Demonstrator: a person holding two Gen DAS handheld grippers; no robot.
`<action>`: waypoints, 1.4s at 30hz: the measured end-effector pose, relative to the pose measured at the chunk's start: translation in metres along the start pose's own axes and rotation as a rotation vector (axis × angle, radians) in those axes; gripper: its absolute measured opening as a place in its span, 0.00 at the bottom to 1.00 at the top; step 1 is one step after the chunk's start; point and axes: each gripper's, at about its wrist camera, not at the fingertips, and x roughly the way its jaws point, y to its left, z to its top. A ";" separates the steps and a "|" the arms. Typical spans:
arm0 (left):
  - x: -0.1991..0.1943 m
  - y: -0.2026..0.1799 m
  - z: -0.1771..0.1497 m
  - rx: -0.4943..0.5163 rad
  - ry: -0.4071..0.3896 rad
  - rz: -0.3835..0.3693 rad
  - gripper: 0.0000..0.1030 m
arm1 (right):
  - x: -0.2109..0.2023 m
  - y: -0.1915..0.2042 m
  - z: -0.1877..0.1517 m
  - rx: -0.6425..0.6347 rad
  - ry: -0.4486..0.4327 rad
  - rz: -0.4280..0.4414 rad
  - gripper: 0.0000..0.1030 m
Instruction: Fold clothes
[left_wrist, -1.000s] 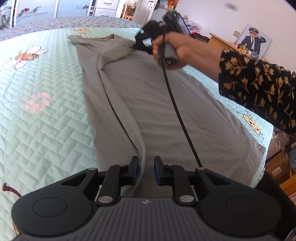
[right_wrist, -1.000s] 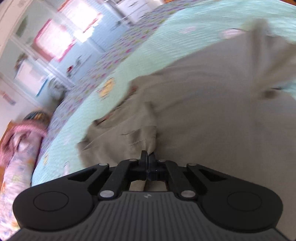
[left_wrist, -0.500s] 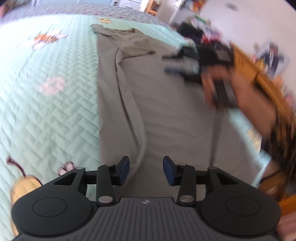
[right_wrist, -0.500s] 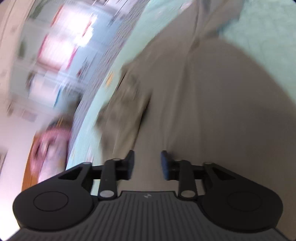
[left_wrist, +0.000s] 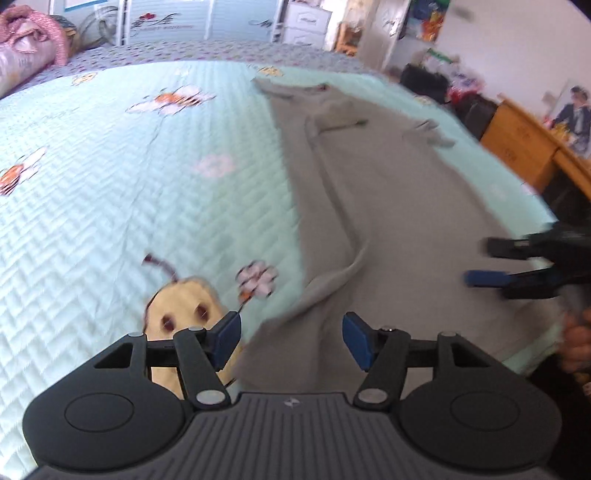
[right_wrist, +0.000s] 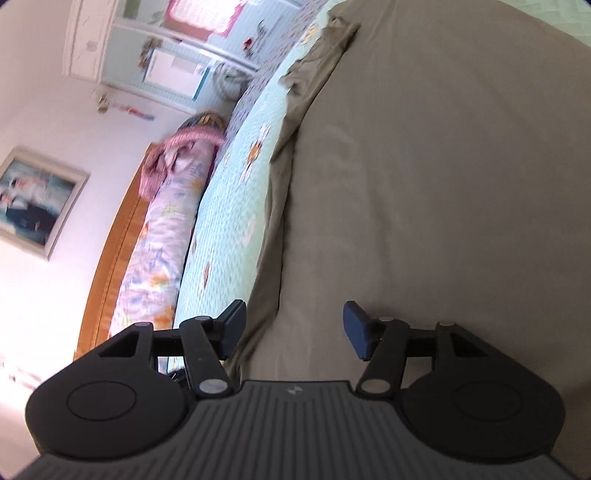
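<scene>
Grey garment (left_wrist: 399, 206) lay spread lengthwise on the bed's mint quilted cover (left_wrist: 110, 177), left edge folded inward in a long ridge. Left claw (left_wrist: 291, 338) wide, empty over near hem; right claw (right_wrist: 293, 326) wide, empty. Pink bolster (right_wrist: 166, 221), wooden headboard (right_wrist: 110, 254) beyond.

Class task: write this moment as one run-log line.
left claw: open, empty | right claw: open, empty | grey garment: flat on quilt, one side folded in
</scene>
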 end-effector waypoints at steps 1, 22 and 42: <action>0.003 0.001 -0.004 0.000 0.003 0.022 0.62 | -0.004 0.001 -0.004 -0.014 0.008 0.001 0.58; 0.000 -0.152 -0.006 0.353 0.107 -0.202 0.15 | -0.016 -0.019 -0.013 0.009 -0.056 -0.024 0.60; -0.054 -0.053 -0.017 -0.151 -0.079 -0.155 0.49 | 0.081 0.037 -0.026 -0.106 0.257 -0.016 0.13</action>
